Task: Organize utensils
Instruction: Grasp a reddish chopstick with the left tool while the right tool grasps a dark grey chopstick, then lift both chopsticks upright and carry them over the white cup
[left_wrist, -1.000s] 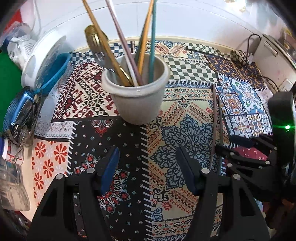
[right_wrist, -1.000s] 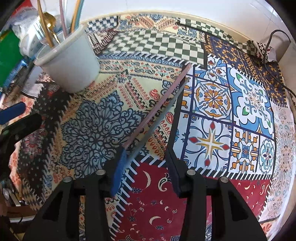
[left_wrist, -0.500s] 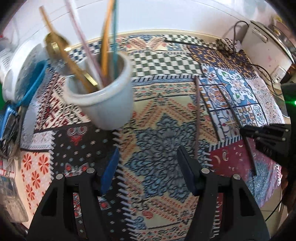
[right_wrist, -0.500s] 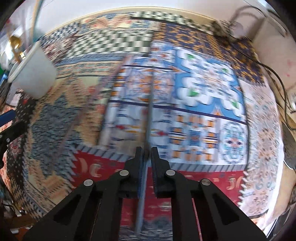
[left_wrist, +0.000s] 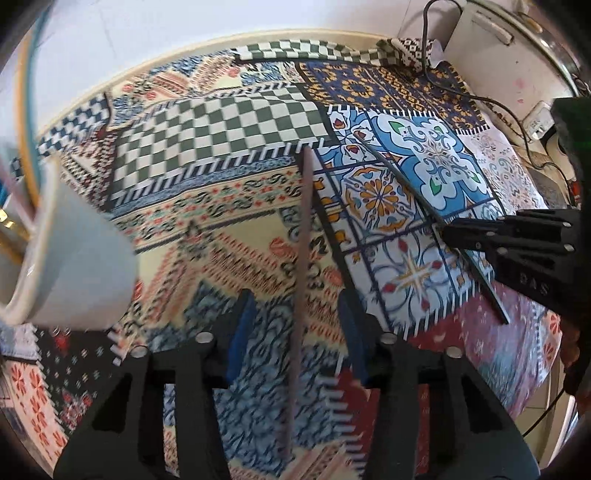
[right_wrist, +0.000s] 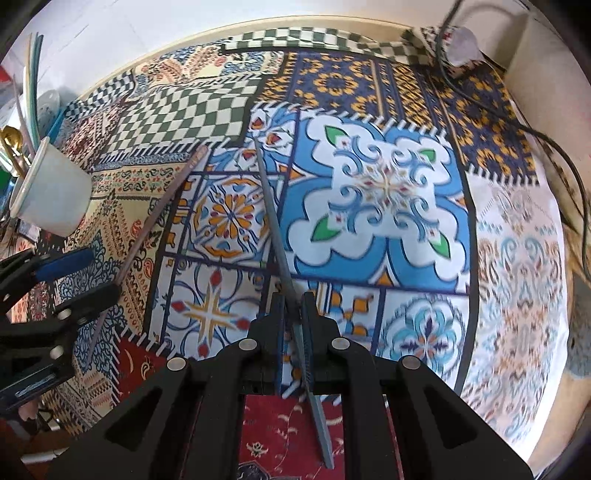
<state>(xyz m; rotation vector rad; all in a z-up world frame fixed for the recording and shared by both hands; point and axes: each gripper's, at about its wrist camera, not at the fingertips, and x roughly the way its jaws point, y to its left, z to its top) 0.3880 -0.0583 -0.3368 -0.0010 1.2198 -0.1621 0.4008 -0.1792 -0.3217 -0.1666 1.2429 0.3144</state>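
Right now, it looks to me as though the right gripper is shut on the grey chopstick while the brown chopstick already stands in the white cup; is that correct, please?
Not quite: the brown chopstick is not in the white cup. The left wrist view shows it lying on the patterned cloth, between the left gripper's closing jaws, which do not yet press it. The right gripper is indeed shut on the grey chopstick.

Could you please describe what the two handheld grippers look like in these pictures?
Both are matte black plastic two-finger grippers with angular, cut-out linkage arms joined by round silver pins. The left gripper has bright blue pads lining the inner faces of its fingers; the right gripper has darker blue pads. Seen from the left wrist view, the right gripper's body carries faint embossed letters and a small green light.
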